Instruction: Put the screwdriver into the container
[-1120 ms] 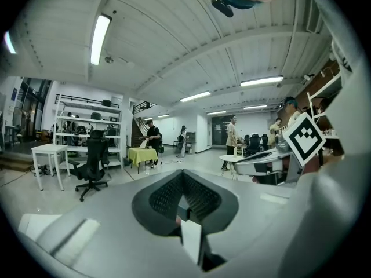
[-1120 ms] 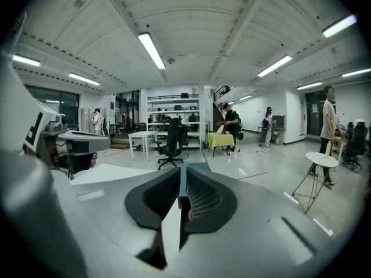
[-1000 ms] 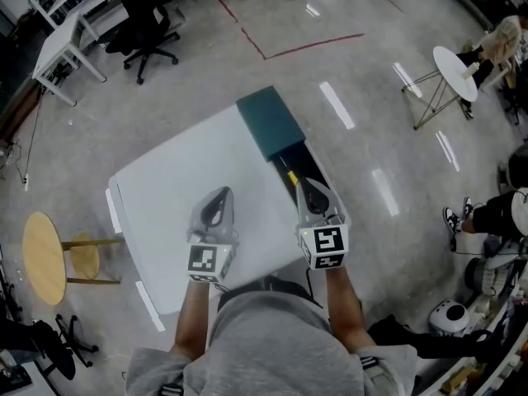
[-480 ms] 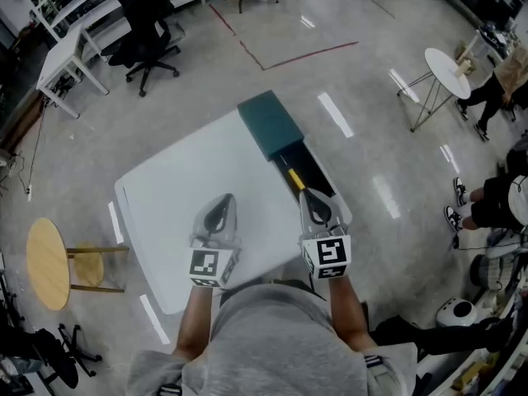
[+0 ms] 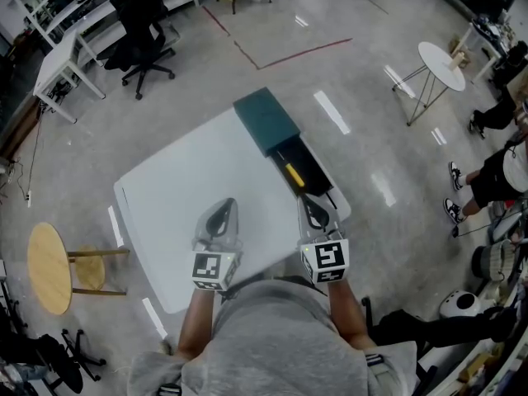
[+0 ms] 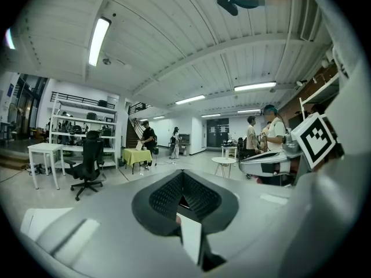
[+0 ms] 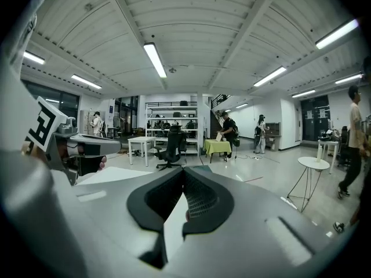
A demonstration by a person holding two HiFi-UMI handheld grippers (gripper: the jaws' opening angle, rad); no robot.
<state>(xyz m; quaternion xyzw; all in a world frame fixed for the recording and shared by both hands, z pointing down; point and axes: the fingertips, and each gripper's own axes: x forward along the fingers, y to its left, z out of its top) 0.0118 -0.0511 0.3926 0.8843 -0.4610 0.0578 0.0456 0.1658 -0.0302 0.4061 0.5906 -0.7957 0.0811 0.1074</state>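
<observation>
A yellow-handled screwdriver (image 5: 293,174) lies inside the long black tray of the container (image 5: 314,177), at the right edge of the white table (image 5: 181,188). The container's dark teal part (image 5: 266,120) sits at the tray's far end. My right gripper (image 5: 311,202) hovers just short of the tray's near end, its jaws shut with nothing between them (image 7: 184,198). My left gripper (image 5: 223,205) hangs over the middle of the table, also shut and empty (image 6: 182,200). The two point away from me, side by side.
A round wooden stool (image 5: 45,266) stands left of the table. A black office chair (image 5: 140,31) and white desks are at the far left. A small round white table (image 5: 437,63) and standing people (image 5: 503,176) are to the right.
Both grippers have drawn back toward me. The right gripper has come away from the screwdriver, which stays lying in the tray with more of it showing.
</observation>
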